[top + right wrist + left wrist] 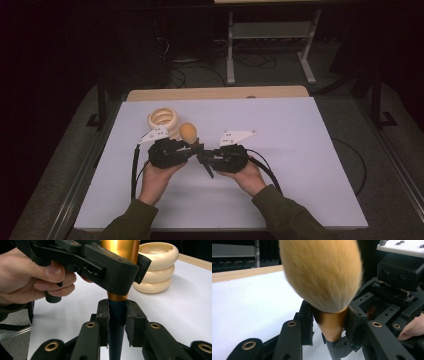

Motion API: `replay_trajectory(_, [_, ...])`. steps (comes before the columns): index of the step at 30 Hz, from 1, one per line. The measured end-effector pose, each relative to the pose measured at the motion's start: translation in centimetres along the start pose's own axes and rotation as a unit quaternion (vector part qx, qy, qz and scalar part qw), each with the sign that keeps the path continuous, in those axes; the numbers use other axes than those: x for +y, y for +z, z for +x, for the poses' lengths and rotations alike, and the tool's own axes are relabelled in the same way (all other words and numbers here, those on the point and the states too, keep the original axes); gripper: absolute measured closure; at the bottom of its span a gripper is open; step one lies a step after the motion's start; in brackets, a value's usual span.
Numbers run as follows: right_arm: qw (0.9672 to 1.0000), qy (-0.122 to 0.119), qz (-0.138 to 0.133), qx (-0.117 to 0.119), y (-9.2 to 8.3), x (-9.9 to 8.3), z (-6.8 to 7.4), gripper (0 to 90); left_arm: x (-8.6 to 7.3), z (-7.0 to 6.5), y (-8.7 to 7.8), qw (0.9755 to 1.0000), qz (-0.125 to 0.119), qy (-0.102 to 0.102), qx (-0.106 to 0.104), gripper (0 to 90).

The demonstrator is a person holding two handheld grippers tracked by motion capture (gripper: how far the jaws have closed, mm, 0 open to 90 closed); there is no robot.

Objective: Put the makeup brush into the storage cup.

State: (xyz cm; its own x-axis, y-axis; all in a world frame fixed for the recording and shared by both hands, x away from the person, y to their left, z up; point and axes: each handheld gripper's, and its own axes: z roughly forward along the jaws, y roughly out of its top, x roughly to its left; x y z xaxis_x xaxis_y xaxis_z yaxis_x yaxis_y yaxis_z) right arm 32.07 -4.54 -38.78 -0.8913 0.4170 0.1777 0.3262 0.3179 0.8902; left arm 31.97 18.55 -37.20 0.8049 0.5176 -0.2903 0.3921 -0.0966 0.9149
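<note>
White board covers the table (300, 150) in the high view, where a person's two hands come in from the bottom edge, each holding a black gripper. The left gripper (192, 148) and the right gripper (201, 155) meet near the middle of the table, both clamped on a makeup brush (188, 132) whose tawny, rounded bristle head stands up just behind them. A cream holder of stacked rings (163, 120) sits on the table just beyond the left gripper, close beside the brush head. In the left gripper view, the soft golden bristles of the makeup brush (322, 275) rise large and near; below them, the left gripper (330, 320) has its two black jaws closed against the copper-coloured ferrule, one pad on each side. The right gripper's black body shows at the right edge, with a fingertip of the right hand (413, 328) beside it. In the right gripper view, the right gripper (117, 322) pinches the brush's dark blue tapered handle (116, 330) between its pads, jaws closed tight on it. Directly above, the left gripper (120, 267) grips the gold ferrule, held by the left hand (32, 277) at the left side. The cream ring holder (156, 267) stands on the white surface behind and to the right, apart from the brush.
</note>
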Motion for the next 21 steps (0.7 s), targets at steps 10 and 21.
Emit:
replay_trajectory(10, [1.0000,-0.008,0.004,-0.001,0.13,-0.01,-0.01,72.2,-0.01,-0.01,0.00,1.0000,0.005,0.000,0.000,64.2])
replay_trajectory(21, [0.9998,-0.005,0.015,-0.014,0.19,-0.10,-0.19,29.2,0.26,0.30,-0.85,0.9999,-0.007,0.004,0.010,64.5])
